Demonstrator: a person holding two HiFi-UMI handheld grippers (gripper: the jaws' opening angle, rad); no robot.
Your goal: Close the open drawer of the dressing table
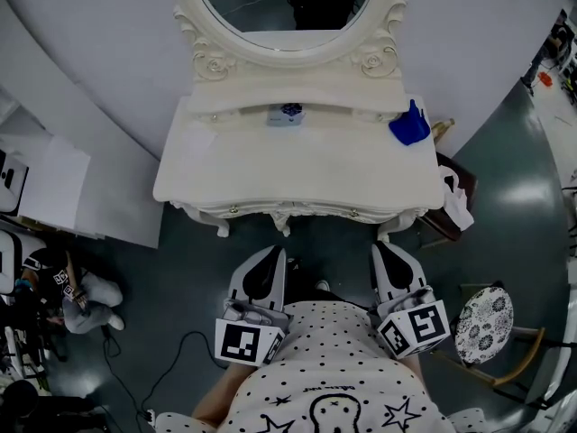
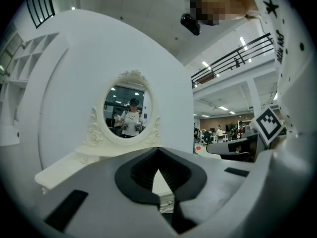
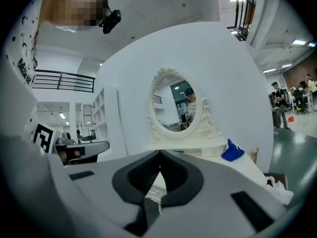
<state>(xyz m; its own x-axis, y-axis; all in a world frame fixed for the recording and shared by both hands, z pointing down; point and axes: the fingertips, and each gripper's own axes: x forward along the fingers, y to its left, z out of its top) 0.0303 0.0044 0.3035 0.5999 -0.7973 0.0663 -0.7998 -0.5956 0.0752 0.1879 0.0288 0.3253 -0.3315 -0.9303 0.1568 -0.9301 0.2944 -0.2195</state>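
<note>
Reach was what the coming move turned on; the open drawer (image 1: 286, 115) sat in the raised tier at the back of the dressing table (image 1: 270, 174), just under the mirror (image 1: 284, 7), with something dark blue showing inside it; its front ran side to side, so I judged it would have to be pushed straight away from the person, toward the mirror.

Both tools hung low at the near edge of the table, well short of that tier, with the whole bare top between them and the drawer; the left gripper (image 1: 270, 253) had its jaws pressed together on nothing, and the right gripper (image 1: 388, 251) looked the same, pads meeting and empty.

Of the two, the left lay nearer the drawer's line, almost dead ahead of it; the right stood off to the side, closer to the blue thing (image 1: 410, 124) at the far right corner (which had no part in the job); to my eye a forward push from the left, blunt tip leading, was the likelier way in.
</note>
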